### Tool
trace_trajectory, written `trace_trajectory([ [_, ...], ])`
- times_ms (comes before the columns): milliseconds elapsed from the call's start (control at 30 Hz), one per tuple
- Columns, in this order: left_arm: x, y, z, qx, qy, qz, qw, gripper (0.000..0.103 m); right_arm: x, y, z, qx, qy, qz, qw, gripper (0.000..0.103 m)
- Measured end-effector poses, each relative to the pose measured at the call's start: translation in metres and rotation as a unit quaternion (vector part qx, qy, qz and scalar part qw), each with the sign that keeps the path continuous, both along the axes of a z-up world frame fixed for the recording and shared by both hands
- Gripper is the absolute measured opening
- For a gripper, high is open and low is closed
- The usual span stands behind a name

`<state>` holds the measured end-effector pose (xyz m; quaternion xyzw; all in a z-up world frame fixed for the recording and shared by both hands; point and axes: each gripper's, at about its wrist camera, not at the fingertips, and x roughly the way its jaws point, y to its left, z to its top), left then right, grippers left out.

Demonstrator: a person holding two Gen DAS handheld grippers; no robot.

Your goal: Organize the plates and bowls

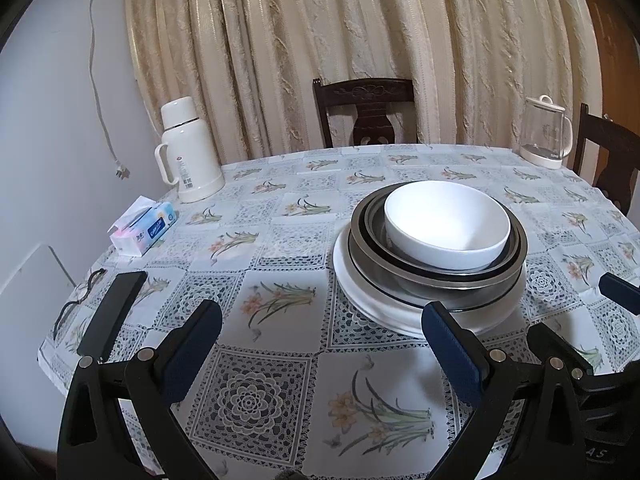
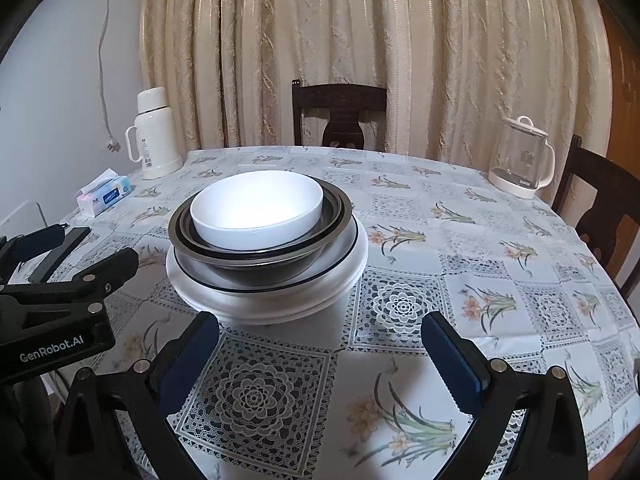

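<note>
Both grippers, left [image 1: 322, 334] and right [image 2: 320, 344], have fingers spread and empty. The white bowl [image 2: 256, 208] sits atop the plates [image 2: 272, 300], ahead of the fingers. Lift it slowly, straight up.

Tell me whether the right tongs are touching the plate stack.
Apart. In the right wrist view, the open right tongs sit short of the plates, with bare tablecloth showing between the fingertips and the bottom rim.

Soft, even indoor light, perhaps from overhead; fisheye edges bend, corners dark.
</note>
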<state>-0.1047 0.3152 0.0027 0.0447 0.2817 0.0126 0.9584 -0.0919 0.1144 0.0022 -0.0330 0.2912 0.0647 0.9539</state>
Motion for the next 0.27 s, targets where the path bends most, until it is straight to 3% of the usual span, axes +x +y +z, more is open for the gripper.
trace_trajectory([
  [267, -0.0008, -0.0008, -0.0004, 0.0, 0.0, -0.001, 1.0, 0.101, 0.0002, 0.002, -0.0023, 0.005, 0.005, 0.004, 1.0, 0.103],
])
